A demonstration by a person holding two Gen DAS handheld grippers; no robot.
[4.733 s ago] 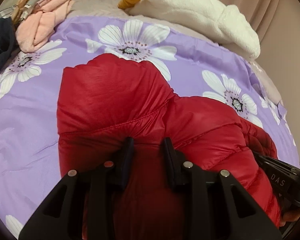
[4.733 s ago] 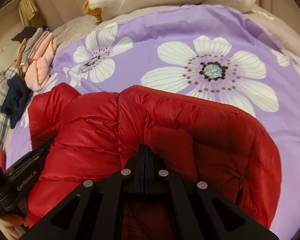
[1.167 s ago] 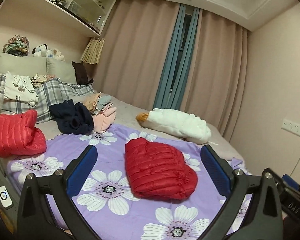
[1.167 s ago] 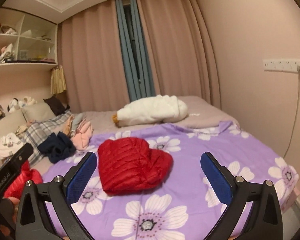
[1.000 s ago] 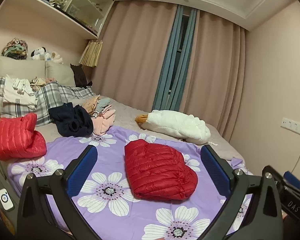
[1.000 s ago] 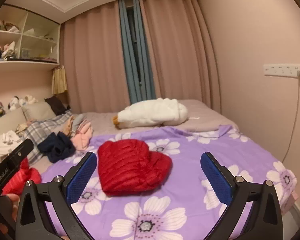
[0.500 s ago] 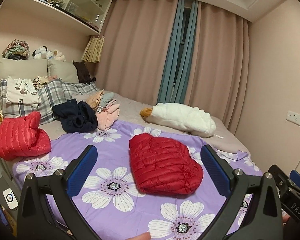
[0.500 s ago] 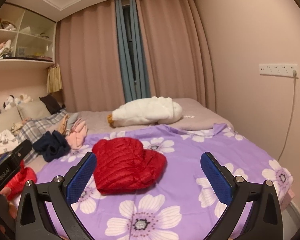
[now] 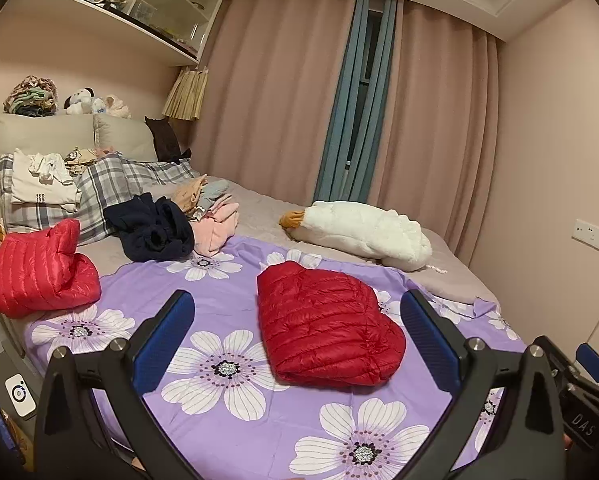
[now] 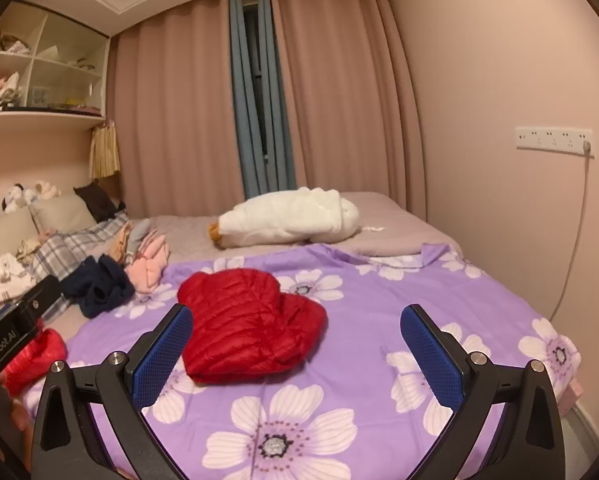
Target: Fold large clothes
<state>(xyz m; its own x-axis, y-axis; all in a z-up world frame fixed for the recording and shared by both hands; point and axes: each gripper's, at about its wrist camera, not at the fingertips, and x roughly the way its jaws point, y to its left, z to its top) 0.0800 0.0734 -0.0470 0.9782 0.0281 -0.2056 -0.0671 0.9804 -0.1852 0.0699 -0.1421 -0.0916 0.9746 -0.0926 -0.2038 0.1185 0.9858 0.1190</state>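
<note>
A folded red puffer jacket (image 9: 327, 324) lies on the purple flowered sheet (image 9: 227, 292) in the middle of the bed; it also shows in the right wrist view (image 10: 251, 320). My left gripper (image 9: 297, 340) is open and empty, held back from the bed and well short of the jacket. My right gripper (image 10: 295, 356) is open and empty too, also back from the bed. A second folded red puffer jacket (image 9: 39, 268) sits at the bed's left edge, partly hidden in the right wrist view (image 10: 39, 354).
A white goose plush (image 9: 363, 234) lies at the far side of the bed. A dark garment (image 9: 151, 228), pink clothes (image 9: 217, 228) and plaid pillows (image 9: 103, 192) with white tops are heaped at the left. The wall with sockets (image 10: 553, 140) is on the right.
Both grippers were shut on the red jacket, then let go, opened wide and pulled back from the bed. In the last second the views have shifted only slightly.
</note>
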